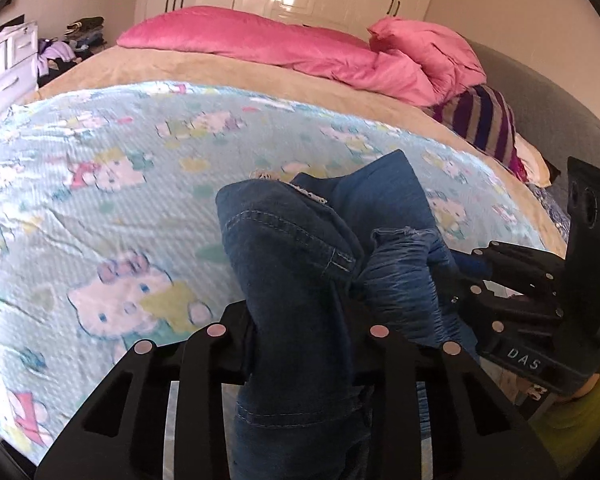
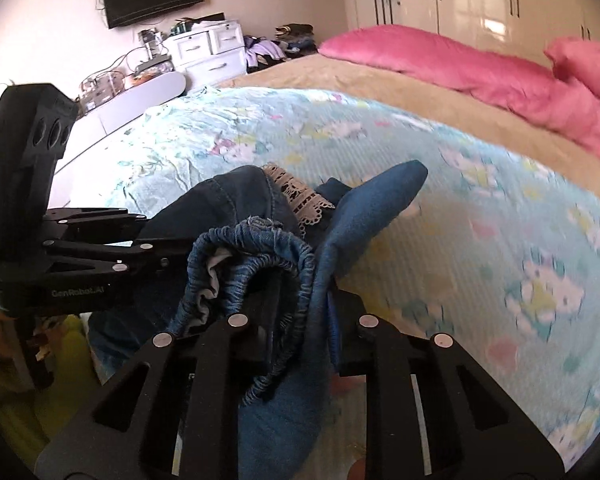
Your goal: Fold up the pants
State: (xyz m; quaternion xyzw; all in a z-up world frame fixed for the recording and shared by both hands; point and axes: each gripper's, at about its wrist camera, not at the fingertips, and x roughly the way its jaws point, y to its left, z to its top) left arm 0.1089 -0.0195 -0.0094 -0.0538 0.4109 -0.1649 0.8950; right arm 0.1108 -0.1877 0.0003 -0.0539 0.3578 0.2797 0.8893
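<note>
You are over the pale blue cartoon-cat printed bedspread (image 1: 100, 200), holding the dark blue denim pants (image 1: 300, 264) bunched and lifted between both tools. Your left gripper (image 1: 300, 344) is pinching denim, and your right gripper (image 2: 300, 332) is pinching the gathered elastic waistband; likely the laying-out step, so next spread them flat. Readable: "DAS" and "GenRobot.AI" on the tools.

A cartoon-print blanket (image 1: 100, 208) covers the bed below pink pillows (image 1: 260, 44).
</note>
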